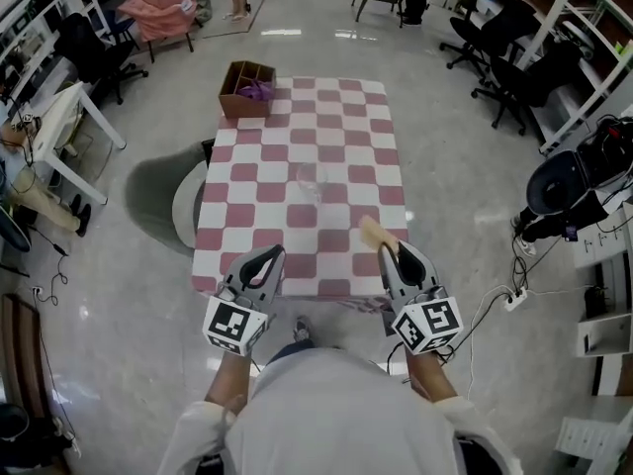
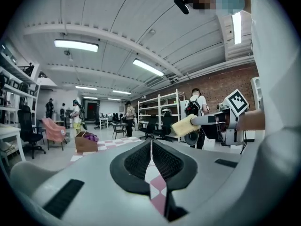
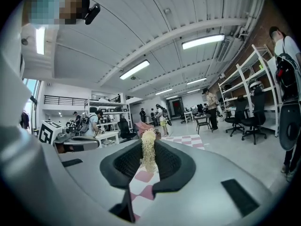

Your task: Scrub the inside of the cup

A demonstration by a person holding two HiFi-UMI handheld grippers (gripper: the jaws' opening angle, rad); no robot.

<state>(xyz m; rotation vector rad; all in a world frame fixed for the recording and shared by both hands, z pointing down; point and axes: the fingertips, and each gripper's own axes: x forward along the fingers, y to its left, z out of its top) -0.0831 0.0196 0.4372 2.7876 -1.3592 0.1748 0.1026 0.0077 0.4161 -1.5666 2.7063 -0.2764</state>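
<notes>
Glossy grey floor (image 1: 445, 166), black office chairs (image 1: 524, 79)

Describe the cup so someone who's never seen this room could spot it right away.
Find the table with the pink-and-white checked cloth in the middle of the room. Near its centre stands a clear glass cup, apart from everything else. Unlike the brown box at the far left corner, it is see-through.

Head cam steep down on table (image 1: 297, 216); 2 hand cams level — same table.
</notes>
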